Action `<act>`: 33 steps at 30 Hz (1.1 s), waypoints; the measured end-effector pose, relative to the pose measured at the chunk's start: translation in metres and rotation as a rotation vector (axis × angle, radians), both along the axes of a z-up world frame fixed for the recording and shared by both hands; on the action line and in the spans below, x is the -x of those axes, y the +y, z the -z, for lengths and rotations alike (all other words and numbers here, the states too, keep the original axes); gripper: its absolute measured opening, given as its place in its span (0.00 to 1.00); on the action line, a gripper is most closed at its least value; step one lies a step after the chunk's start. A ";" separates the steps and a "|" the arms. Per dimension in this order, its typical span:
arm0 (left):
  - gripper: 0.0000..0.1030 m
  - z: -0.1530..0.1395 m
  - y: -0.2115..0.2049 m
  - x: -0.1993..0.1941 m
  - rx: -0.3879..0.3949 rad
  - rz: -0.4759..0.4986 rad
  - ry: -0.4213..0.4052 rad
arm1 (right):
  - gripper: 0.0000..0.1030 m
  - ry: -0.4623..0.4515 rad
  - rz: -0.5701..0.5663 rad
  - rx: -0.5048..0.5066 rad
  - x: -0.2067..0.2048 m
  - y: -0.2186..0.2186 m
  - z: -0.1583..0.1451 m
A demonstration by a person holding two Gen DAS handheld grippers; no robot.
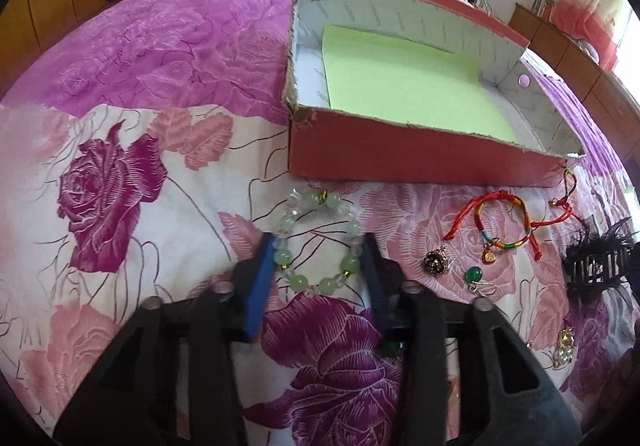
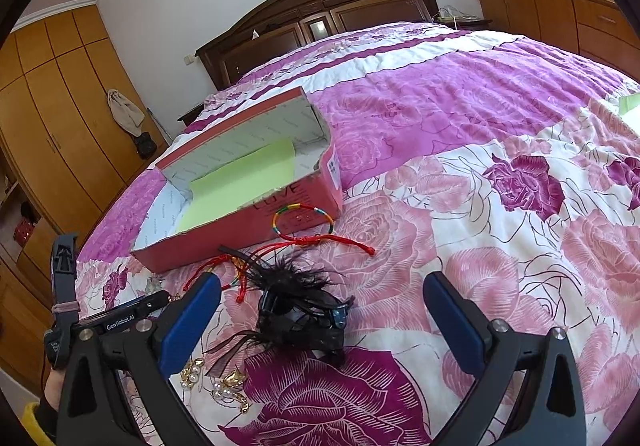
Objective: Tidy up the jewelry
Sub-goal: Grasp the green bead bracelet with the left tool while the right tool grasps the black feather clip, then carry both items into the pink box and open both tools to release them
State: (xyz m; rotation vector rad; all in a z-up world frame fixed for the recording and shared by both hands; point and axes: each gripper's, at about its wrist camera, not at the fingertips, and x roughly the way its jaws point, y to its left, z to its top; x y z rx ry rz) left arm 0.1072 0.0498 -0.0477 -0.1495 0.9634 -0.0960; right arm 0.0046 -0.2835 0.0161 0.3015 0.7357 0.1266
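Note:
A red cardboard box point(image 1: 400, 150) with a green paper sheet point(image 1: 408, 82) inside lies on the floral bedspread; it also shows in the right wrist view point(image 2: 296, 206). My left gripper point(image 1: 318, 246) is open, its blue fingers either side of a pale green bead bracelet point(image 1: 320, 202) lying flat. Right of it lie a rainbow cord bracelet point(image 1: 504, 222), a dark rose earring point(image 1: 435, 264) and a green stone earring point(image 1: 474, 275). My right gripper point(image 2: 320, 286) is open around a black feathered hair clip point(image 2: 300, 310). A second rainbow bracelet point(image 2: 304, 222) leans against the box.
Gold and pearl earrings point(image 2: 216, 382) lie beside the right gripper's left finger. Red cords point(image 2: 224, 270) lie in front of the box. The left gripper's body point(image 2: 64, 286) is at the right wrist view's left edge. Wardrobes and a headboard stand beyond the bed.

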 end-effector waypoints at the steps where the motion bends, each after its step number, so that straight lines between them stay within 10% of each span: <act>1: 0.23 -0.001 0.001 0.002 0.005 0.000 -0.006 | 1.00 0.000 -0.002 0.004 0.000 0.000 0.000; 8: 0.14 -0.014 0.007 0.021 0.028 0.010 -0.055 | 0.97 0.003 -0.044 0.039 0.004 0.010 -0.003; 18: 0.13 -0.031 0.007 0.037 0.038 0.037 -0.123 | 0.51 0.132 -0.087 -0.009 -0.012 0.017 0.018; 33: 0.13 -0.064 -0.001 0.054 0.034 0.059 -0.224 | 0.46 0.030 -0.150 -0.041 0.008 0.023 -0.006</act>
